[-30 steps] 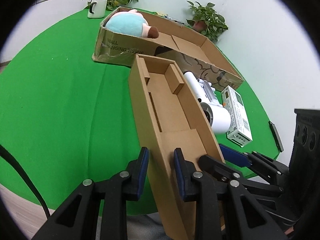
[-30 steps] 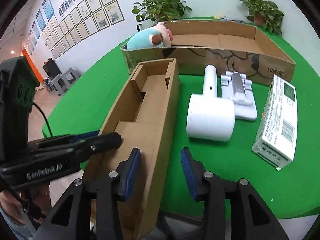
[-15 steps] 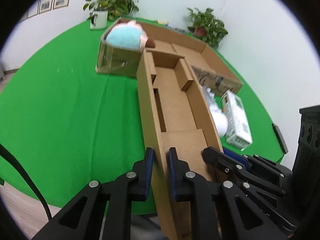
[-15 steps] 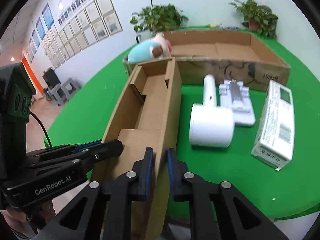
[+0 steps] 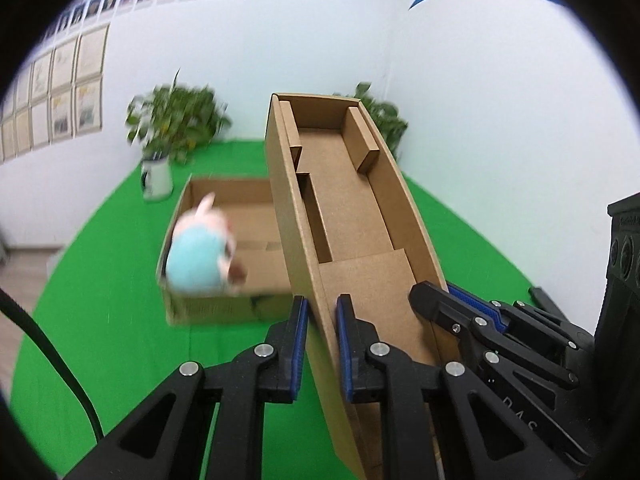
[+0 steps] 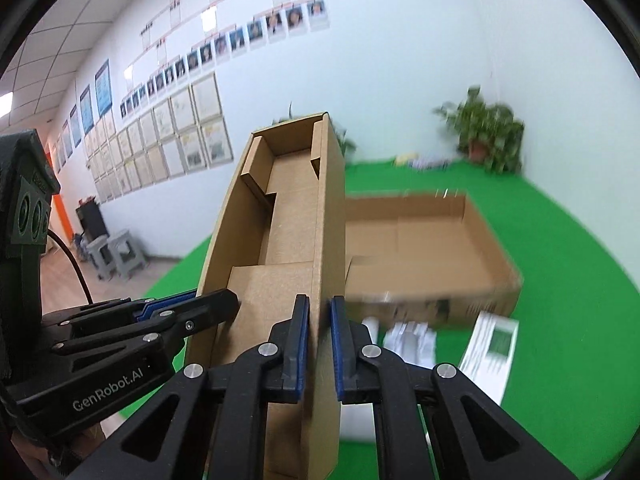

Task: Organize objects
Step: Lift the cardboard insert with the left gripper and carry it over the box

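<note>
A long narrow cardboard tray (image 5: 352,216) with inner dividers hangs tilted above the green table, its far end raised. My left gripper (image 5: 322,316) is shut on the tray's left wall. My right gripper (image 6: 319,316) is shut on the tray's (image 6: 288,216) right wall. Each gripper shows in the other's view: the right one (image 5: 448,300) at the tray's right side, the left one (image 6: 208,308) at its left side. Below lies a big open cardboard box (image 5: 224,216) holding a light-blue and pink plush toy (image 5: 200,248).
The big box (image 6: 432,248) sits on the green table (image 6: 560,340). A white appliance (image 6: 408,340) and a white carton (image 6: 492,344) lie near its front wall. Potted plants (image 5: 176,120) (image 6: 488,136) and a white mug (image 5: 156,178) stand at the table's far edge by the wall.
Both grippers closed on the tray's side walls, then lifted its near end off the table. The views now tilt up toward the walls, and the table objects sit lower in the pictures.
</note>
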